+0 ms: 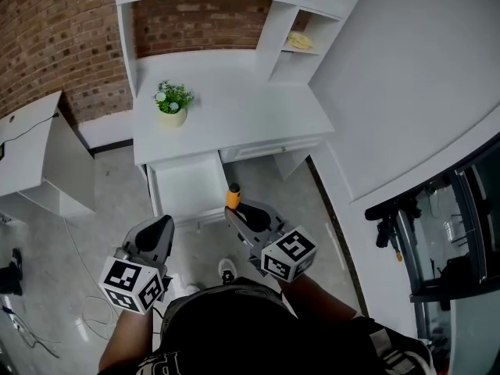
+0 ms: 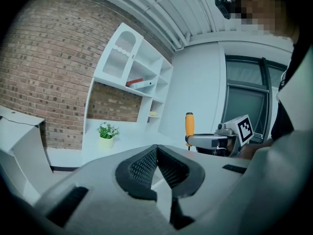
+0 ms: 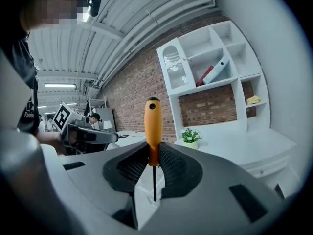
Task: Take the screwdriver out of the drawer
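Observation:
The screwdriver (image 3: 152, 131) has an orange handle and a thin dark shaft. My right gripper (image 3: 152, 163) is shut on it, handle end pointing up and away from the camera. In the head view the screwdriver (image 1: 233, 196) pokes out past the right gripper (image 1: 238, 213), just in front of the open white drawer (image 1: 187, 184), which looks bare inside. The left gripper view shows the screwdriver (image 2: 189, 126) held upright off to the right. My left gripper (image 2: 156, 166) is shut with nothing between its jaws; it hangs at the lower left in the head view, as the left gripper (image 1: 160, 229).
A white desk (image 1: 234, 116) carries a small potted plant (image 1: 173, 103). Shelves (image 1: 301, 30) rise above it against a brick wall (image 1: 47, 37). A second, shut drawer (image 1: 269, 148) sits right of the open one. A low white cabinet (image 1: 35, 162) stands at left; cables (image 1: 78, 311) lie on the floor.

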The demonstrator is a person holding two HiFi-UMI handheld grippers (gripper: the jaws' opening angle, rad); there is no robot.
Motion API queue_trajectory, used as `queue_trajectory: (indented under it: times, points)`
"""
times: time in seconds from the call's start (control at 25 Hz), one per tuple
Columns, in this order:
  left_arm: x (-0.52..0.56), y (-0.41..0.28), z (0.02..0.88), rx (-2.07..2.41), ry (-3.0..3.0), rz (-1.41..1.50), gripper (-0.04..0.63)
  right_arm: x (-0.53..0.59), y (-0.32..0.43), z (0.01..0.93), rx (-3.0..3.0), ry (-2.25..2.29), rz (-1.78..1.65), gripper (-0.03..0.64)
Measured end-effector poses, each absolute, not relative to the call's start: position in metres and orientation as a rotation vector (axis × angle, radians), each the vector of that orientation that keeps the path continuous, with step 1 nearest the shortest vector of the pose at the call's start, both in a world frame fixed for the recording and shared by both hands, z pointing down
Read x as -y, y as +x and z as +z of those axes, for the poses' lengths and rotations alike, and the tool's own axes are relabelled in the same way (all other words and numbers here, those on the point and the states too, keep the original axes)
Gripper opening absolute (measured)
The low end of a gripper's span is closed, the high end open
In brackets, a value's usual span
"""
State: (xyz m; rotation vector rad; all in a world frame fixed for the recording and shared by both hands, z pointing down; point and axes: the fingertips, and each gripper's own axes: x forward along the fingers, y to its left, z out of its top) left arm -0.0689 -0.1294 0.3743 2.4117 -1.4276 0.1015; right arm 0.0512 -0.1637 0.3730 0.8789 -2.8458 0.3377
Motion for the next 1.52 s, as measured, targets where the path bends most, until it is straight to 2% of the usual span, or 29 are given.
queue_trajectory:
  times: [0.56,1.52]
  points:
    - [0.096,-0.068,0.383,1.348,2.460,0.120,0.017,0.120,0.058,0.387,2.796,1.027,0.396,0.074]
    - [0.077,-0.075,0.382,1.351,2.469,0.103,0.017,0.107,0.046,0.382,2.795,1.009,0.344,0.074]
